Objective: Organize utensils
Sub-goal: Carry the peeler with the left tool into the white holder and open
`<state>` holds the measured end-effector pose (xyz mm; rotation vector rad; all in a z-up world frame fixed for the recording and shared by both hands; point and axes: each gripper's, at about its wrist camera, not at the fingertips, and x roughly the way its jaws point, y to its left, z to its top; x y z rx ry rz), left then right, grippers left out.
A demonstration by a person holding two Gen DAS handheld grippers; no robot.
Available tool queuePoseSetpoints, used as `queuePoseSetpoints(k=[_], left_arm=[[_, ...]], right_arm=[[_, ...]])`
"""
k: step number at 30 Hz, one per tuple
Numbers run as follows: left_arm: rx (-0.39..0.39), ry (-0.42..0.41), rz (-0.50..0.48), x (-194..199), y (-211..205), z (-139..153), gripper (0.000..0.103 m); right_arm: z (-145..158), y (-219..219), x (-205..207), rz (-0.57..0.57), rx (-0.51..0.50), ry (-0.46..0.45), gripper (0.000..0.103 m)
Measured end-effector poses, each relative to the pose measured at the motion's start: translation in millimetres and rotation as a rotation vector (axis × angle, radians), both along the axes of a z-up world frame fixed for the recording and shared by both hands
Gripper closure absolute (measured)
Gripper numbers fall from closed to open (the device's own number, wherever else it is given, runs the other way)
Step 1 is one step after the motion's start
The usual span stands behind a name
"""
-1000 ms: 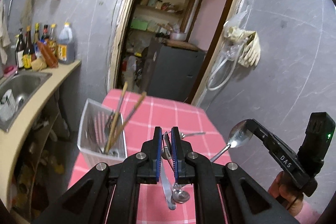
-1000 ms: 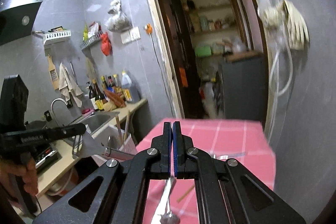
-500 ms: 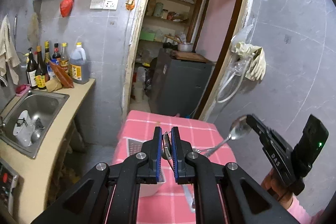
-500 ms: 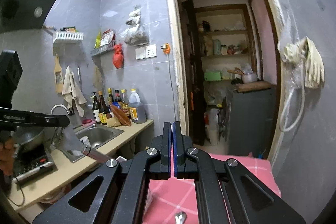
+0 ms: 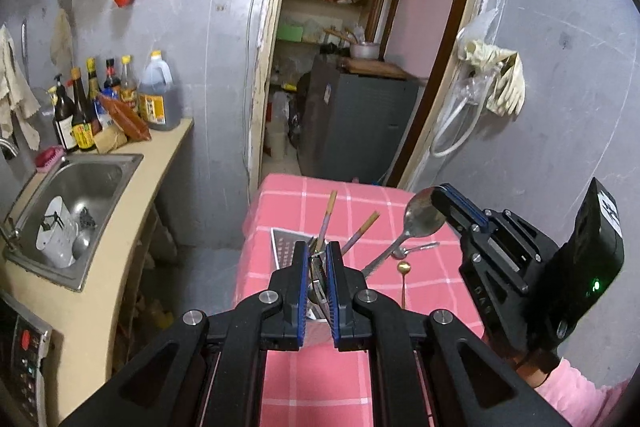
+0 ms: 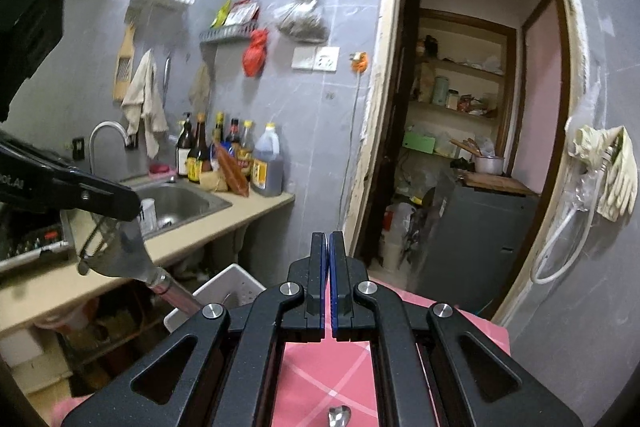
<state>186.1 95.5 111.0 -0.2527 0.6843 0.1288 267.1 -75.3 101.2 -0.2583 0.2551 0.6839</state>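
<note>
— What is the biggest thing in front of you?

— The table in its pink checked cloth [image 5: 320, 379], filling six o'clock of my left view. The steel sink [image 5: 80, 187] lies at nine o'clock, well apart from it.

— And the utensil holder?

— The white perforated caddy [image 5: 284, 247] stands on the table's far left corner, just past my left fingertips.

— Your jaws?

— My left gripper [image 5: 318, 259] is clamped on a slotted turner [image 6: 116, 255]. From my right view it shows at nine o'clock, pinched by the top of its blade, the handle slanting down towards the caddy. My right gripper [image 5: 444, 197], at four o'clock in the left view, has its jaws pressed together on the bowl of a steel spoon [image 5: 422, 217], whose handle hangs down to seven o'clock above the cloth.

— Anything smaller?

— Two chopsticks [image 5: 328, 215] lean out of the caddy towards one o'clock. A second steel spoon [image 5: 420, 247] and a little gold spoon [image 5: 404, 269] lie on the cloth, near the caddy at its three o'clock.
</note>
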Motion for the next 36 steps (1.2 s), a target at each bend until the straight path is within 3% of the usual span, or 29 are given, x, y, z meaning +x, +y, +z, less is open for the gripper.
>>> queuePoseSetpoints(k=[5,11,17,19,24,26,30,36], left_arm=[[0.002,0.032,0.000,12,5,-19,0.094],[-0.060,0.071,0.008,24,14,-41,0.094],[-0.127,0.043,0.007,24,21,-49,0.092],[-0.138,0.026,0.011,25,24,-49,0.089],[-0.150,-0.042,0.036,18,29,-49,0.069],[-0.129,-0.078,0.047,13,26,-48,0.056],[-0.054,-0.158,0.056,3,10,-46,0.033],[0.005,-0.274,0.060,-12,-21,-52,0.008]], right_arm=[[-11,11,1,0.021,-0.006,0.047,0.101],[-26,7,7,0.040,0.008,0.107,0.100],[-38,-1,18,0.065,0.067,0.208,0.099],[-41,-6,22,0.056,0.094,0.236,0.093],[-43,-28,24,-0.011,0.181,0.249,0.067],[-43,-41,23,-0.053,0.220,0.242,0.062],[-42,-67,16,-0.122,0.269,0.206,0.042],[-41,-109,2,-0.208,0.302,0.169,0.014]])
